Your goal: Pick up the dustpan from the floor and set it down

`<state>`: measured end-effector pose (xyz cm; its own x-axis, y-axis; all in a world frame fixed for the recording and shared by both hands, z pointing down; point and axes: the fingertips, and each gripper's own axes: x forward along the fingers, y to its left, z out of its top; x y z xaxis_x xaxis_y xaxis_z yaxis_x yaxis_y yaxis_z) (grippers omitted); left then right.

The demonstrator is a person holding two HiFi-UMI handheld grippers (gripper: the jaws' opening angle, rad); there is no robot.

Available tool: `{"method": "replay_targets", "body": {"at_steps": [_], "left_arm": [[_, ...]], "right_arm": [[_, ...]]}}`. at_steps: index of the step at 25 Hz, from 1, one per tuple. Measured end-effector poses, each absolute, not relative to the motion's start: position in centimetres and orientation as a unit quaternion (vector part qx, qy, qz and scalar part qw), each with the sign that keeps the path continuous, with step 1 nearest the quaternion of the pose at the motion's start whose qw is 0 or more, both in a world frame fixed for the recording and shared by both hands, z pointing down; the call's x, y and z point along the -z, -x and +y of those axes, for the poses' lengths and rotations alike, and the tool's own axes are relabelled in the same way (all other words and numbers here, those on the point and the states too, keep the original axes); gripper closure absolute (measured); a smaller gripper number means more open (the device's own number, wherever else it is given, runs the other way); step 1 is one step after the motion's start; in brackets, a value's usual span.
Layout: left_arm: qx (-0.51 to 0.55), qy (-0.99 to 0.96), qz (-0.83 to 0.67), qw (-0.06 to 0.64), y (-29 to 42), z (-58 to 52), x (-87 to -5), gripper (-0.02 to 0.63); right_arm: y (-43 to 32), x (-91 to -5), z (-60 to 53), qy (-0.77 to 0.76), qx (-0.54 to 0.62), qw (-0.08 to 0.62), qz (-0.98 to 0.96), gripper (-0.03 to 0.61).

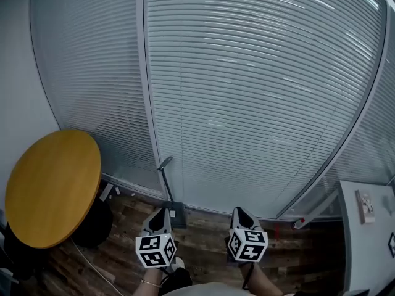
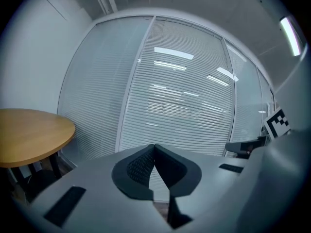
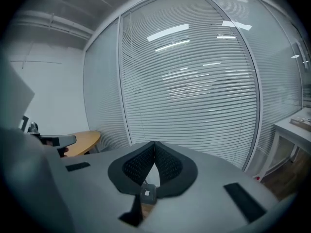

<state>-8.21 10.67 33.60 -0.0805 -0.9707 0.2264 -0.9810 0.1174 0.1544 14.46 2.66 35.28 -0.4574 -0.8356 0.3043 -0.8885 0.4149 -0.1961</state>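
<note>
Dustpan (image 1: 176,214): dark, long-handled type. Pan sits on the wooden floor (image 1: 203,245) at the foot of the blind-covered glass wall (image 1: 247,103). Thin handle (image 1: 166,182) rises nearly upright, its top tilted slightly left.

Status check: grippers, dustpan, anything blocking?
Both shut and empty: left gripper, right gripper. Dustpan stands on the floor against the glass wall, handle up, untouched. Round table off left, not blocking.

Yellow table (image 1: 52,187), white blinds (image 1: 259,91), dark dustpan (image 1: 176,214)
</note>
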Motion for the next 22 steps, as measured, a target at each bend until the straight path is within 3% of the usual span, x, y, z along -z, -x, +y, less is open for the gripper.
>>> {"method": "replay_targets", "body": {"at_steps": [22], "left_arm": [[0.007,-0.613,-0.776,0.148,25.4,3.8,-34.9,0.595]], "right_arm": [[4.6,-34.1,-6.7,-0.454,-0.129,0.131,-0.872,0.546]]}}
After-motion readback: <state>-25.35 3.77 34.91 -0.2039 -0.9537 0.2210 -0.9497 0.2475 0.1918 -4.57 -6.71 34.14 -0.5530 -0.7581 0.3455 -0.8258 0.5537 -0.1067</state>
